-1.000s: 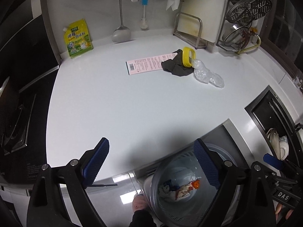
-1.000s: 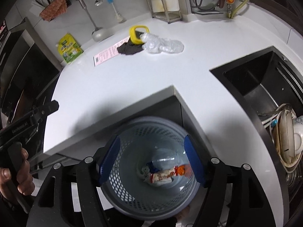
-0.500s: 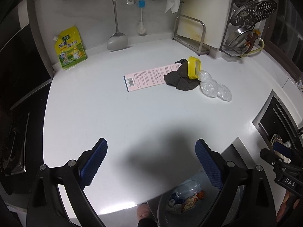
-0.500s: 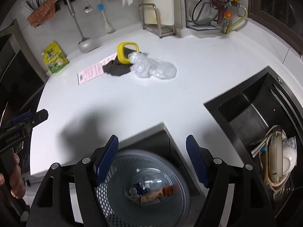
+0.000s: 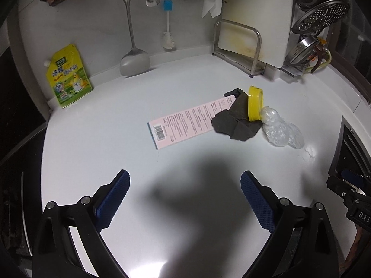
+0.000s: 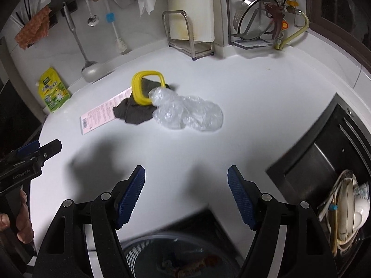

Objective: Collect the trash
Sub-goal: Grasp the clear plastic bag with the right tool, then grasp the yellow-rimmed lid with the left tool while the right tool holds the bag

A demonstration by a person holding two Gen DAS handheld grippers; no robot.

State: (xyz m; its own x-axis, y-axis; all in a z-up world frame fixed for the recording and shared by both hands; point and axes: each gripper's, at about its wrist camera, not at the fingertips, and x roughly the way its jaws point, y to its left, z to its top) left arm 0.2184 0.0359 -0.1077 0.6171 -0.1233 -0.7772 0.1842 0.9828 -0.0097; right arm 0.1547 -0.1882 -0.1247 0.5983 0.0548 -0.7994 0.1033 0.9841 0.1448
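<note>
On the white counter (image 5: 116,143) lies a pile of trash: a pink paper strip (image 5: 185,121) (image 6: 102,113), a dark grey rag (image 5: 234,120) (image 6: 133,112), a yellow lid ring (image 5: 255,104) (image 6: 146,88) and crumpled clear plastic (image 5: 281,131) (image 6: 187,115). My left gripper (image 5: 184,192) is open and empty above the counter, short of the pile. My right gripper (image 6: 186,185) is open and empty, hovering at the counter's front edge. The grey mesh trash bin (image 6: 148,254) with wrappers inside shows below the right gripper.
A yellow sauce pouch (image 5: 68,76) leans on the back wall. A ladle (image 5: 134,60), a brush and a cutting board in a rack (image 5: 252,30) stand behind. The black sink (image 6: 324,157) with dishes (image 6: 352,206) lies to the right.
Both grippers have risen from over the trash bin and moved forward over the counter toward the pile. The bin has slid out of the left wrist view. Both stay open.
</note>
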